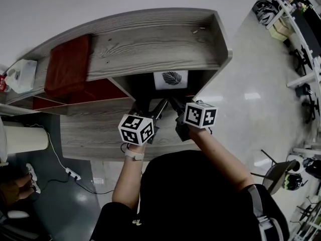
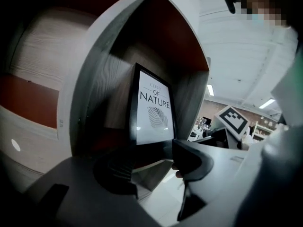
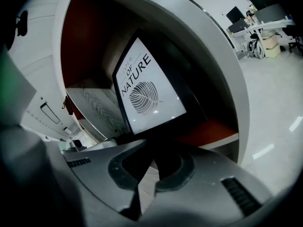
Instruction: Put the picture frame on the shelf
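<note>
The picture frame (image 1: 171, 79) stands on its lower edge inside the open compartment at the right end of the grey wood-grain shelf (image 1: 150, 44), directly under the top board. It is a black frame around a white print with a dark leaf and the word NATURE, its face turned out towards the person. The compartment's floor and inner wall are a dull red. Both tongs hang close together just in front of this opening. The left tongs (image 1: 150, 109) stand wide apart with nothing pressed between the pads; in the left gripper view the frame (image 2: 152, 110) rises just beyond the gap of the tongs (image 2: 151, 162), and whether a tip touches its lower edge cannot be told. The right tongs (image 1: 179, 106) are closed together on nothing; in the right gripper view their tips (image 3: 149, 167) meet below the frame (image 3: 147, 91), which is apart from them, deeper in the compartment. A dark red cloth (image 1: 67, 64) lies on the shelf's top board towards its left end, well apart from the frame
</note>
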Demonstrator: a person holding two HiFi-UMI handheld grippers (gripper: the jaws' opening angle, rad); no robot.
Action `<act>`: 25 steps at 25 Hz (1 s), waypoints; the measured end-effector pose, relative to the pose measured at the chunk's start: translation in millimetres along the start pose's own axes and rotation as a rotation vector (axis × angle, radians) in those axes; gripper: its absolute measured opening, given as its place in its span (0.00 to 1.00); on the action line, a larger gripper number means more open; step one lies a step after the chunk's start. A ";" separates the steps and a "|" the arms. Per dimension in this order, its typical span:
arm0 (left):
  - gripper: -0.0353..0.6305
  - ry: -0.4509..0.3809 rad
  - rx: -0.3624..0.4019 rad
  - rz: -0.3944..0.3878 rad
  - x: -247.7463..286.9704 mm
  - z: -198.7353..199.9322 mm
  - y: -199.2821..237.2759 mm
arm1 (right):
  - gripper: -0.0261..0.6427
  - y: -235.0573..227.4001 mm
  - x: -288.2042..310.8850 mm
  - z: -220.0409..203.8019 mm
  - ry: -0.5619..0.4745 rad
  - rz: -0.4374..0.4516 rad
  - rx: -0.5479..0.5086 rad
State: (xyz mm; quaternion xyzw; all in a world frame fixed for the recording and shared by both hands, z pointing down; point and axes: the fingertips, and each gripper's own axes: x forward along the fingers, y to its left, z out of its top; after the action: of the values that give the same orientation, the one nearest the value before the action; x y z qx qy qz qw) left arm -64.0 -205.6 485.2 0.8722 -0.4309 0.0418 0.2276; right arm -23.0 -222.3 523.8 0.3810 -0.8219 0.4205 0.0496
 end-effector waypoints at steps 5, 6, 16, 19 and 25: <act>0.42 0.013 -0.012 -0.056 10.9 5.7 -9.9 | 0.03 2.7 2.7 5.7 0.005 -0.045 -0.066; 0.42 0.016 -0.017 -0.060 13.1 6.2 -9.9 | 0.03 2.2 3.1 7.5 0.003 -0.061 -0.090; 0.41 0.041 -0.048 -0.015 22.5 6.1 5.8 | 0.04 -3.7 10.4 13.8 0.023 -0.197 -0.299; 0.40 0.047 -0.057 -0.008 23.1 4.0 9.2 | 0.04 -5.7 12.7 13.9 0.042 -0.237 -0.348; 0.40 0.056 -0.068 0.007 23.2 0.6 12.9 | 0.04 -6.7 16.2 15.3 0.094 -0.273 -0.362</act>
State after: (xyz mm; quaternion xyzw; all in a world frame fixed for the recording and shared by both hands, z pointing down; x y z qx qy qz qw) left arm -59.5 -229.7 495.6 0.8609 -0.4287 0.0522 0.2689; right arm -26.3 -245.3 524.9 0.4535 -0.8216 0.2728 0.2118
